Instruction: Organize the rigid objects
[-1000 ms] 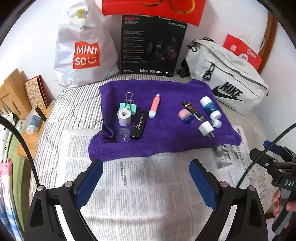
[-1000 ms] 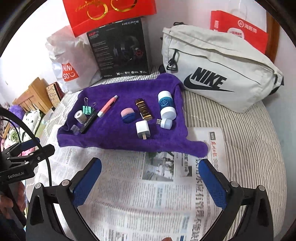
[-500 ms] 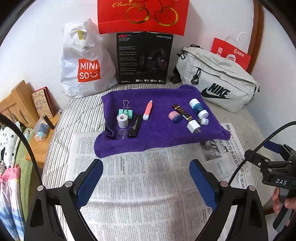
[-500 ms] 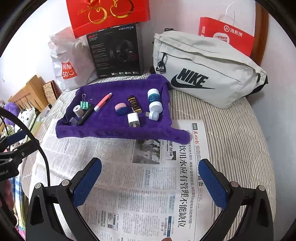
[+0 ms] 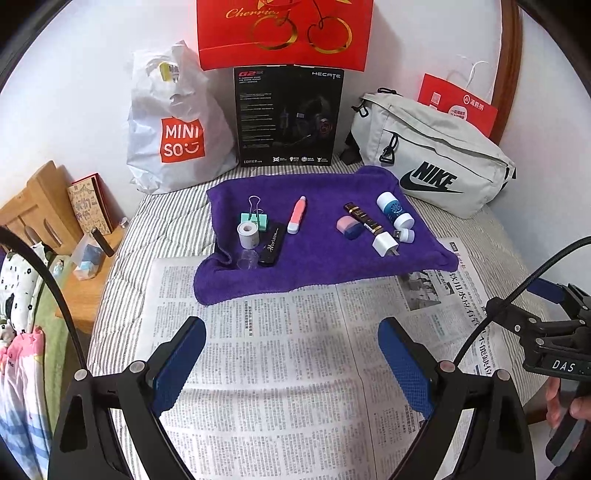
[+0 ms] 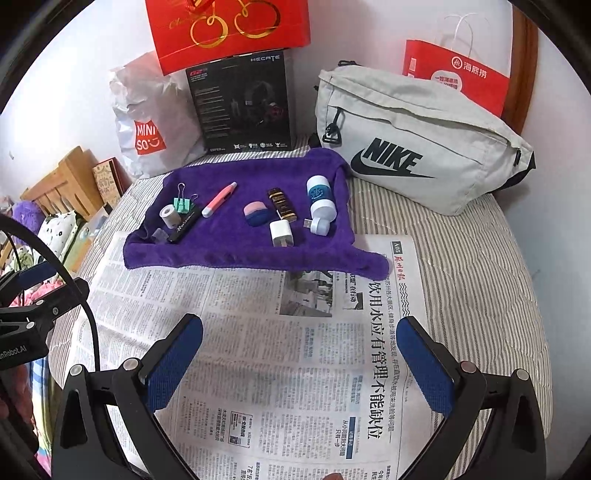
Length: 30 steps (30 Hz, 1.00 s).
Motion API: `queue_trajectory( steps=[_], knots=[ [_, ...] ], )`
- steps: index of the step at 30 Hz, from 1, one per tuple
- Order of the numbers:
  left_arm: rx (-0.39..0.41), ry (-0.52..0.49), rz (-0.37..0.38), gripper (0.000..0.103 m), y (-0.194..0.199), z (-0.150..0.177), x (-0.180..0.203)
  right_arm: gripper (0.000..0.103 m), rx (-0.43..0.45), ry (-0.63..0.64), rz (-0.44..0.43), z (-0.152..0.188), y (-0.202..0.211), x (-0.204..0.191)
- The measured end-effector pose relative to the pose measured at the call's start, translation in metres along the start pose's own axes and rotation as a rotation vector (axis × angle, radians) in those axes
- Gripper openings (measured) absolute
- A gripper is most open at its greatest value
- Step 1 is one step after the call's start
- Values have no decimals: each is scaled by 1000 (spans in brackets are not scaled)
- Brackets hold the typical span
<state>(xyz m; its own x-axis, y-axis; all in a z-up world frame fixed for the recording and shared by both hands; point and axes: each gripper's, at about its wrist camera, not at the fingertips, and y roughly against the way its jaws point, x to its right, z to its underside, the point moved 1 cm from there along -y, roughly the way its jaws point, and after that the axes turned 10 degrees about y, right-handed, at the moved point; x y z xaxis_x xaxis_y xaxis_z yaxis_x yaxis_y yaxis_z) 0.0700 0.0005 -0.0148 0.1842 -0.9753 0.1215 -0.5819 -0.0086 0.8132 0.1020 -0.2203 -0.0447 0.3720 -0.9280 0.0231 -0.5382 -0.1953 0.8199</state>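
A purple towel (image 5: 317,266) (image 6: 229,251) lies on the bed and carries several small items. On it are a green binder clip (image 5: 255,218), a white tape roll (image 5: 248,233), a black case (image 5: 272,244), a pink pen (image 5: 297,215), a pink-blue eraser (image 5: 349,228), a white charger plug (image 6: 281,233) and a blue-white bottle (image 6: 320,197). My left gripper (image 5: 291,354) hangs open over the newspaper (image 5: 280,369), well short of the towel. My right gripper (image 6: 304,354) is open too, empty, above the newspaper (image 6: 258,350).
Against the wall stand a white Miniso bag (image 5: 173,129), a black box (image 5: 288,118), a red gift bag (image 5: 284,33) and a grey Nike bag (image 6: 417,140). A wooden stand (image 5: 40,210) sits left of the striped bed (image 6: 480,266). A hand (image 5: 565,406) holds the other gripper at right.
Both grippers have pulled back and up from the towel, so the objects look smaller and farther. Both stay open. Nothing on the towel moved.
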Motion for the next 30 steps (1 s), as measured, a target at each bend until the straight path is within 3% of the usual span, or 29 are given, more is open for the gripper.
queue_trajectory(
  steps=[30],
  knots=[
    [-14,3,-6,95,1,3,-5,103,12,-1,-2,2,8,-3]
  ],
)
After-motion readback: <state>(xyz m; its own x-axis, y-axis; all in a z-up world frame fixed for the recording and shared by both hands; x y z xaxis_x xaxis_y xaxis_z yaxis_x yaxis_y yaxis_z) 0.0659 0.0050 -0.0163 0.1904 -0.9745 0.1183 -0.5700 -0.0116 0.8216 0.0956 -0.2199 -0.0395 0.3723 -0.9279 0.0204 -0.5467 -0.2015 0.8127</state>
